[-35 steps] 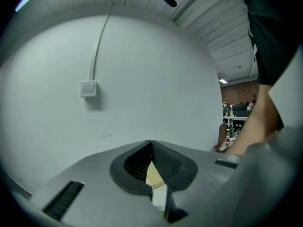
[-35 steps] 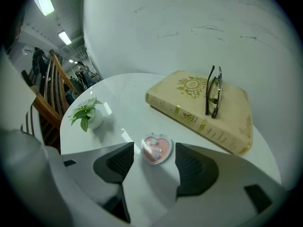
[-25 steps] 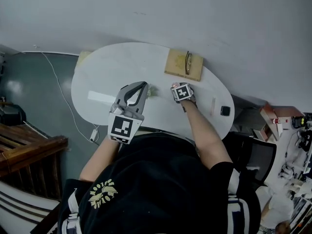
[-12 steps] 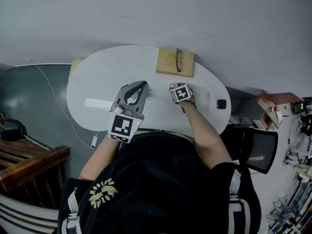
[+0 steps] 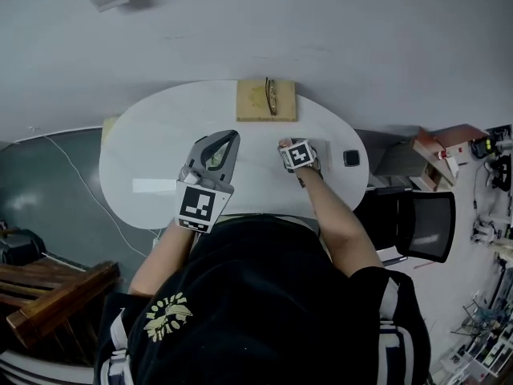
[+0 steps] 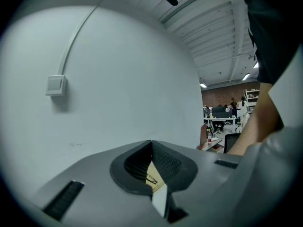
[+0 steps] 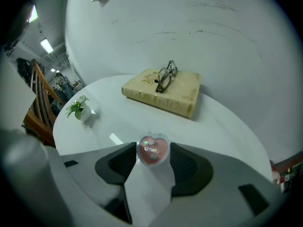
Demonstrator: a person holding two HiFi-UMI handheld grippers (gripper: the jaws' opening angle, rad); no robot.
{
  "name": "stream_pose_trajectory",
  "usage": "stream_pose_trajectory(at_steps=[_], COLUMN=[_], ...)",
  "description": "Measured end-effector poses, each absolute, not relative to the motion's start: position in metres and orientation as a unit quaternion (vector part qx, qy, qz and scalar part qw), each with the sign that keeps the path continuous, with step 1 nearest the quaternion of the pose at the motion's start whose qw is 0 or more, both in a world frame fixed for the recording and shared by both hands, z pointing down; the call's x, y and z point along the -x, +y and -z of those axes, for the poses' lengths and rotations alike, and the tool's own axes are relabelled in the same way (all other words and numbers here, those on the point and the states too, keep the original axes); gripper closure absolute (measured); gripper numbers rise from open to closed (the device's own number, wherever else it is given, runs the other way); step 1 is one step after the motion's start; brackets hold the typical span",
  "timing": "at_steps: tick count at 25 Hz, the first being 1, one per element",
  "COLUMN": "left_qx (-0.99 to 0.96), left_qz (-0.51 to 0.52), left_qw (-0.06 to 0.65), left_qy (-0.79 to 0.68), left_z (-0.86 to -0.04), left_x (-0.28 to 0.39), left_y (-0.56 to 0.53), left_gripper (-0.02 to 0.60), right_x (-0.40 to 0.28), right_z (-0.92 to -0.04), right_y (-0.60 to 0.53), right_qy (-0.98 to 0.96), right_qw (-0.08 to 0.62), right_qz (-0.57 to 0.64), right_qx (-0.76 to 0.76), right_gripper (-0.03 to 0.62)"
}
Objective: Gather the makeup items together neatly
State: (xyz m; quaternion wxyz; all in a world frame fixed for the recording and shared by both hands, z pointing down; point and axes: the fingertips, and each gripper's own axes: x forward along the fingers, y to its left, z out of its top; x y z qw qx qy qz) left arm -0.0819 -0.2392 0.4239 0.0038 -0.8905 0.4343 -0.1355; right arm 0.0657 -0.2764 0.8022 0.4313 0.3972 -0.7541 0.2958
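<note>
A clear heart-shaped makeup compact [image 7: 152, 149] with a pink inside sits between the pads of my right gripper [image 7: 152, 157], which presses on both its sides. In the head view that right gripper [image 5: 287, 145] is over the front middle of the white oval table [image 5: 152, 143]. My left gripper [image 5: 218, 146] hovers to its left, tilted up toward the wall. Its jaws meet at the tips [image 6: 151, 143] with nothing in them.
A tan book [image 5: 266, 100] with glasses [image 5: 271, 96] on it lies at the table's far edge, ahead of the right gripper. A small potted plant [image 7: 81, 109] stands to the left. A small black item [image 5: 350, 158] lies at the right end, near a black chair [image 5: 417, 223].
The head view has swung, so the table and book now appear further left. Both grippers stay at about the same places over the table's front.
</note>
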Motion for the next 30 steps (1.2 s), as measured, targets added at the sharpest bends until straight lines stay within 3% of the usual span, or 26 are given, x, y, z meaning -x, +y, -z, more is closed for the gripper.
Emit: stream_pose_trajectory(at_steps=[17,30], left_qx=[0.912,0.914], left_qz=[0.137,0.150], left_qw=[0.008,0.010], left_qy=[0.386,0.377], left_z=[-0.426,-0.429], left_x=[0.041,0.036], left_y=[-0.226,-0.216], left_gripper=[0.558,0.558], right_x=[-0.142,-0.140], right_z=[-0.813,-0.819], right_y=[-0.240,-0.236], right_qy=[-0.704,-0.687], right_qw=[0.409,0.388], right_qz=[-0.348,-0.363], right_qx=[-0.465,-0.495], right_gripper=[0.355,0.353])
